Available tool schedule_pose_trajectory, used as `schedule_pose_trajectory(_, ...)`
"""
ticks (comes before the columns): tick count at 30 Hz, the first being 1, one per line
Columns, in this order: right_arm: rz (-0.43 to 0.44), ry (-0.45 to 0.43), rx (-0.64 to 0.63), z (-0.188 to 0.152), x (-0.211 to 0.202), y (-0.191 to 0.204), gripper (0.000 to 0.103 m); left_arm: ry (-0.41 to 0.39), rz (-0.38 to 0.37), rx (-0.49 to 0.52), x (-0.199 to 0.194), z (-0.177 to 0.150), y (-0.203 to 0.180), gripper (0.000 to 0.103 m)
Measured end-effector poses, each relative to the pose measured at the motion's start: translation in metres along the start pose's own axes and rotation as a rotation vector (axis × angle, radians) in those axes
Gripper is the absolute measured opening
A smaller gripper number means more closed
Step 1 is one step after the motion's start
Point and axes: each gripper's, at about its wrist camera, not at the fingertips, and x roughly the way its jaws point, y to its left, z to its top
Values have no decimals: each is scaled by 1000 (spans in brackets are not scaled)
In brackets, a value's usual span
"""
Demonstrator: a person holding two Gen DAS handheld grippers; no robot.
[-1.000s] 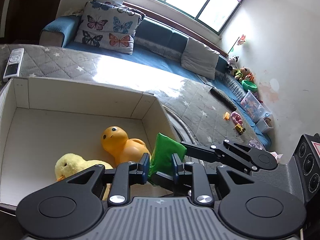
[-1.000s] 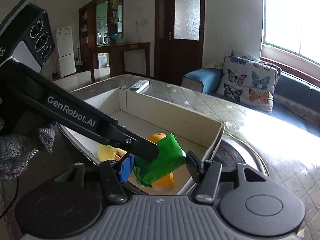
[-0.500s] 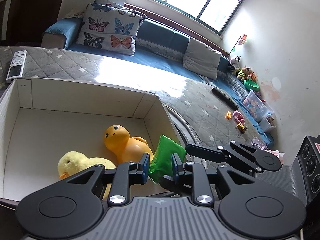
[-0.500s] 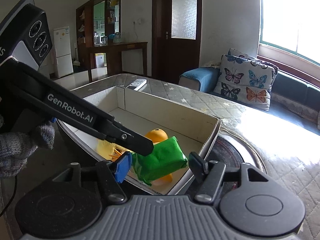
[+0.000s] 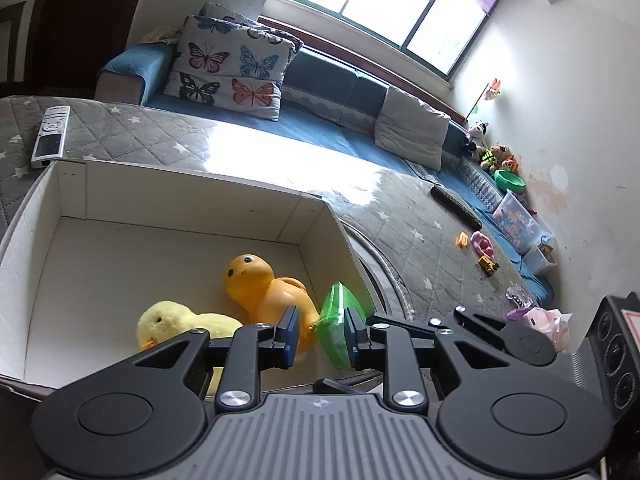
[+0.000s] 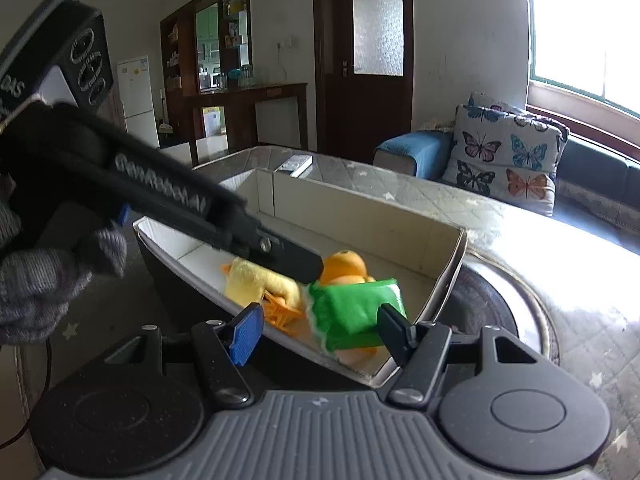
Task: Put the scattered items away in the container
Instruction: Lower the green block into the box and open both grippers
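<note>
Left tongs [image 5: 319, 331] opening slightly, right tongs [image 6: 320, 330] parted wide; gloved hand [image 6: 44, 280] grips the left.

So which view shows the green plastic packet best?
The right wrist view: the green plastic packet shows its broad face and frilled end, over the white cardboard box. The left wrist view shows it edge-on, partly hidden by tongs.

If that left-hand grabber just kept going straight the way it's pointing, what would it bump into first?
Most likely the green packet, which sits right between and just ahead of the left gripper fingers, inside the white box. Beside it lies the orange duck toy; depth is hard to judge through this lens.
</note>
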Motion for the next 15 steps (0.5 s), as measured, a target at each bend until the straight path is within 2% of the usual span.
schedule_pose_trajectory(8,-7,-17,-4,0,-13,5,65,0,-4,14,-3,-3,-4,26)
schedule_pose_trajectory(15,-47,-40,13,-4,-34,-1,65,-10,-4,26,-12,-8,-11,26)
